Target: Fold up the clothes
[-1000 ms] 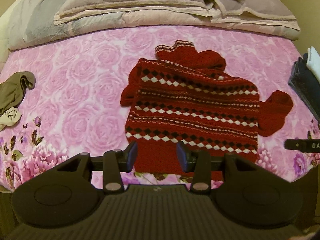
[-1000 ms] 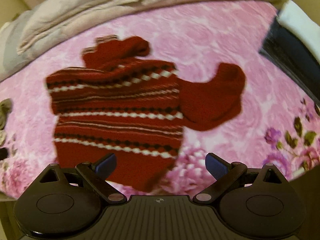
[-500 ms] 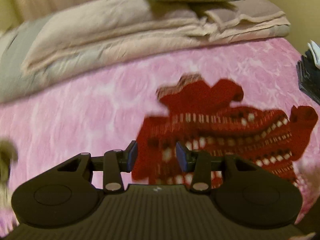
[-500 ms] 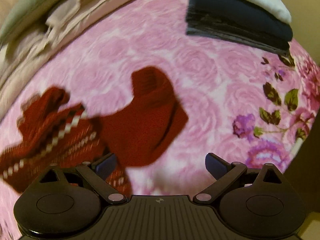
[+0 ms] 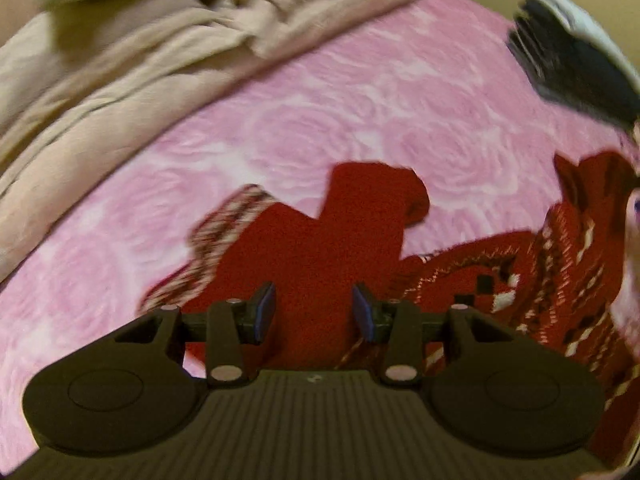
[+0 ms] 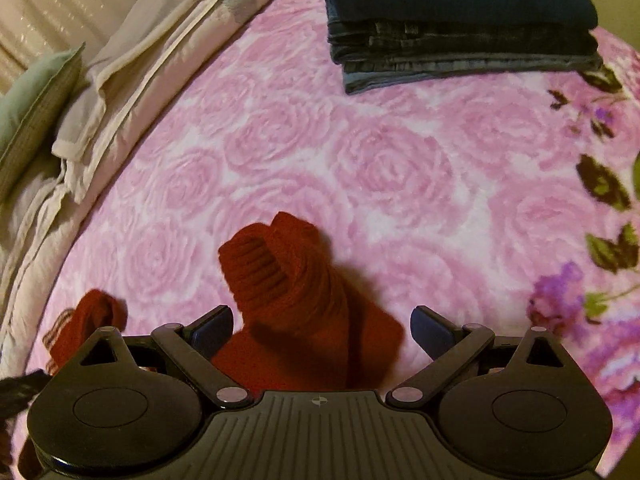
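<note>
Both tools have dropped in close since a sec ago. Back then each view took in the whole red sweater spread on the bed; now each sees only a part.

Left tool (image 5: pixel 314 312): fingers part-spread, no change in gap over the last sec, nothing pinched. Plain red knit of the sweater (image 5: pixel 320 248) sits in the gap and just beyond, but I can't tell whether the pads touch it. Beyond that is the patterned collar edge (image 5: pixel 224 224) and a plain red flap. The patterned body (image 5: pixel 560 276) runs off to the right.

Right tool (image 6: pixel 322 328): fingers spread wide, empty. The right sleeve (image 6: pixel 288 280) lies bunched between them, ribbed cuff end pointing away, well clear of both pads.

My read: approach is nearly done and the grasp hasn't started. One tool is up near the collar/shoulder area, the other at the sleeve, so prob. a sleeve fold or a straighten-out comes first.

Hard to make out:
- Left view is motion-blurred, so knit pattern and edges are smeared.
- Hem and lower body are cut off behind the tool bodies in both views.
- Sleeve's join to the body is hidden under the right tool.
- Neither tool shows in the other's view.

Further out: pink rose bedspread (image 6: pixel 380 160), then a folded dark stack (image 6: pixel 460 32) w/ something white on top, cropped at the frame edge. Farthest back, beige bedding (image 6: pixel 132 68) and a green pillow (image 6: pixel 36 96).
</note>
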Available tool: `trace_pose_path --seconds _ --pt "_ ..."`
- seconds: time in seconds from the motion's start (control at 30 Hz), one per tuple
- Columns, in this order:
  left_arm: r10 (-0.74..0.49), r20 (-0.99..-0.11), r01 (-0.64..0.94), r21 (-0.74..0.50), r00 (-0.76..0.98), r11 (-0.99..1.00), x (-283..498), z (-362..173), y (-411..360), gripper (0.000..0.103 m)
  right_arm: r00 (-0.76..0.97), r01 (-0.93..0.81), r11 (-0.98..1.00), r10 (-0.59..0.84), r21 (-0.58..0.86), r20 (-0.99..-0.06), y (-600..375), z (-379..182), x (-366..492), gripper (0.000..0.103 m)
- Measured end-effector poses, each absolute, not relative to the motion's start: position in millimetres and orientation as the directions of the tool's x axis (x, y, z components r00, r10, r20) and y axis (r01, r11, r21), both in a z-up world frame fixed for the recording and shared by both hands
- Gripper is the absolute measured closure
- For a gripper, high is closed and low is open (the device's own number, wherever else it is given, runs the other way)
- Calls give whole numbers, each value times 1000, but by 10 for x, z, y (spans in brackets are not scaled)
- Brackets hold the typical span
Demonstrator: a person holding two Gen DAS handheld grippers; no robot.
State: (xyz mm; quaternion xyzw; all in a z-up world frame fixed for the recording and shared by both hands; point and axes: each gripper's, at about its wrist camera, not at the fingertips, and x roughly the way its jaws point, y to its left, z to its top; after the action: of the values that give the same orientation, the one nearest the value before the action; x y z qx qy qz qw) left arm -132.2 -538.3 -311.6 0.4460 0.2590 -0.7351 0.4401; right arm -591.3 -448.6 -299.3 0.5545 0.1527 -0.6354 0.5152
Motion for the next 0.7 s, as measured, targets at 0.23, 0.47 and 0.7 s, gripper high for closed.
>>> trace_pose_path --seconds 0.23,0.47,0.7 --pt "-410 -883 870 4 -227 -493 -1536 -3441 -5335 56 160 776 -472 -494 418 -855 -4512 -3220 -6020 5" --pt "-489 -854 939 0 -178 -343 -1155 -3323 -5274 94 164 802 -435 -497 408 -852 -4616 -3404 -5892 14" --pt "-708 -704 987 -67 57 146 371 -2374 -4772 95 139 874 -301 -598 382 -789 -4728 -3033 -5773 80"
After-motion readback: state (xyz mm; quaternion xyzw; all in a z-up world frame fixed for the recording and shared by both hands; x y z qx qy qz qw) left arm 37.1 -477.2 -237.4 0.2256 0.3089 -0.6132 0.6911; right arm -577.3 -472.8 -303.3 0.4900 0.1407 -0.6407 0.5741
